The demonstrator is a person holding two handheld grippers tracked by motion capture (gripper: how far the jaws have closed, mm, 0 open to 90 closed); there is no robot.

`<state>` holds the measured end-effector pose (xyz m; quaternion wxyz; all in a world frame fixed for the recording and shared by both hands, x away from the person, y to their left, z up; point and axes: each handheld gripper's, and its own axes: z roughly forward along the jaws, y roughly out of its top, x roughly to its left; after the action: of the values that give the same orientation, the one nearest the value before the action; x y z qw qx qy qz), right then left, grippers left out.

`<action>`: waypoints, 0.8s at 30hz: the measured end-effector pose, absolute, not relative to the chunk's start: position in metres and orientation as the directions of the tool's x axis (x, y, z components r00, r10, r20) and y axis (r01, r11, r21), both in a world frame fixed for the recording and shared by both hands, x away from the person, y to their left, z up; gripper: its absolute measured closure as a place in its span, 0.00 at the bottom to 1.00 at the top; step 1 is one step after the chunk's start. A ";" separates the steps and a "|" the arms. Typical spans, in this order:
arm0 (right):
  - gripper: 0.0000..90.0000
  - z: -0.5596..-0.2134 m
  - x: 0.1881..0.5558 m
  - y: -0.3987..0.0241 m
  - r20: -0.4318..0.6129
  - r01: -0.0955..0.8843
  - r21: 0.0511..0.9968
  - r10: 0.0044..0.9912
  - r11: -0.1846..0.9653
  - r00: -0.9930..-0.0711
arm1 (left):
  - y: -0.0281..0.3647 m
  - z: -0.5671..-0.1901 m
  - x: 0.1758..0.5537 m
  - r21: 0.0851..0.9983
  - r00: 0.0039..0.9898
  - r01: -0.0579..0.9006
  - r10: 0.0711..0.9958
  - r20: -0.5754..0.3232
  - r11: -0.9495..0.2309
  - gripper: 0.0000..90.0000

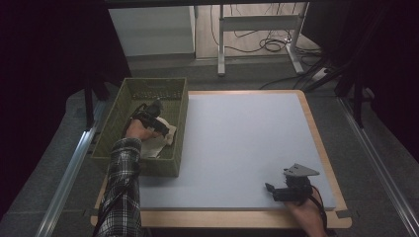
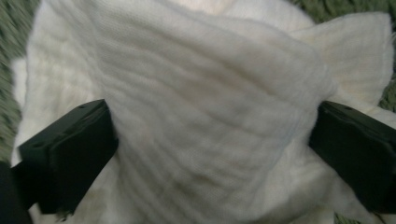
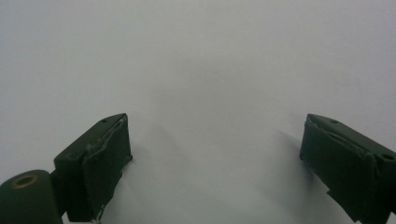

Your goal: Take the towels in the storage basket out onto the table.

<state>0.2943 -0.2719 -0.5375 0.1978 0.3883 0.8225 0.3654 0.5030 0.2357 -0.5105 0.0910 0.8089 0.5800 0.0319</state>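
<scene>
— White knit cloth (image 2: 205, 116): where's it?
— Inside the green basket (image 1: 123, 96), at the table's (image 1: 237, 143) left edge, toward the basket's near-right part. Left gripper (image 2: 210, 140) is down in there w/ it.
— Jaws?
— Spread wide, one each side of a raised fold of the cloth, fabric bulging between them. Both jaws touch the knit; not pinched tight.
— And the right gripper (image 3: 215, 154)?
— Near the table's front right corner, low over the grey-blue mat (image 1: 257, 123). Jaws wide apart, nothing between them but bare mat.
— Hands?
— Left hand (image 1: 138, 129) w/ plaid sleeve (image 1: 121, 187) reaches into the basket; right hand (image 1: 309, 212) sits at the front edge.
</scene>
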 end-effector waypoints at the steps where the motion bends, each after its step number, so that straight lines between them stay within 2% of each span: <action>1: 0.10 -0.538 0.294 -0.272 -0.041 0.494 0.755 0.783 0.431 -0.620 | 0.238 -0.511 0.503 0.178 0.312 0.940 0.945 -0.095 -0.293 0.10; 2: 0.10 -0.538 0.294 -0.272 -0.041 0.494 0.755 0.783 0.431 -0.620 | 0.239 -0.510 0.503 0.176 0.304 0.943 0.947 -0.104 -0.283 0.14; 3: 0.10 -0.538 0.294 -0.272 -0.042 0.494 0.755 0.784 0.431 -0.620 | 0.241 -0.507 0.502 0.174 0.297 0.946 0.948 -0.115 -0.275 0.25; 4: 0.10 -0.538 0.294 -0.272 -0.042 0.494 0.755 0.784 0.431 -0.620 | 0.241 -0.507 0.502 0.174 0.297 0.946 0.948 -0.115 -0.275 0.30; 5: 0.10 -0.538 0.294 -0.272 -0.042 0.494 0.755 0.784 0.431 -0.620 | 0.242 -0.507 0.501 0.176 0.302 0.944 0.944 -0.129 -0.278 0.30; 7: 0.10 -0.538 0.294 -0.272 -0.042 0.494 0.755 0.784 0.431 -0.620 | 0.243 -0.504 0.500 0.174 0.302 0.945 0.945 -0.127 -0.279 0.52; 8: 0.10 -0.538 0.294 -0.272 -0.042 0.494 0.755 0.784 0.431 -0.620 | 0.245 -0.503 0.500 0.177 0.309 0.942 0.942 -0.130 -0.285 0.52; 9: 0.10 -0.538 0.294 -0.272 -0.042 0.494 0.755 0.784 0.431 -0.620 | 0.246 -0.502 0.499 0.182 0.311 0.942 0.936 -0.164 -0.282 0.59; 10: 0.10 -0.538 0.294 -0.272 -0.042 0.494 0.755 0.784 0.431 -0.620 | 0.246 -0.503 0.499 0.185 0.309 0.942 0.937 -0.161 -0.279 0.67; 11: 0.10 -0.538 0.294 -0.272 -0.042 0.494 0.755 0.784 0.431 -0.620 | 0.247 -0.502 0.499 0.183 0.305 0.944 0.939 -0.159 -0.275 0.70; 12: 0.10 -0.538 0.294 -0.272 -0.042 0.494 0.755 0.784 0.431 -0.620 | 0.248 -0.501 0.500 0.178 0.305 0.946 0.932 -0.195 -0.273 0.79; 13: 0.10 -0.538 0.294 -0.272 -0.042 0.494 0.755 0.784 0.431 -0.620 | 0.247 -0.502 0.499 0.177 0.313 0.943 0.931 -0.189 -0.281 0.83; 17: 0.10 -0.538 0.294 -0.272 -0.042 0.494 0.755 0.783 0.431 -0.620 | 0.247 -0.498 0.498 0.183 0.319 0.941 0.930 -0.183 -0.286 0.86; 24: 0.10 -0.538 0.294 -0.272 -0.042 0.494 0.755 0.784 0.432 -0.620 | 0.258 -0.478 0.493 0.255 0.305 0.934 0.930 -0.206 -0.250 0.86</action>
<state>0.2943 -0.2719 -0.5376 0.1979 0.3884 0.8226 0.3652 0.4926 0.2581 -0.4775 0.1661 0.7906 0.5894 -0.0067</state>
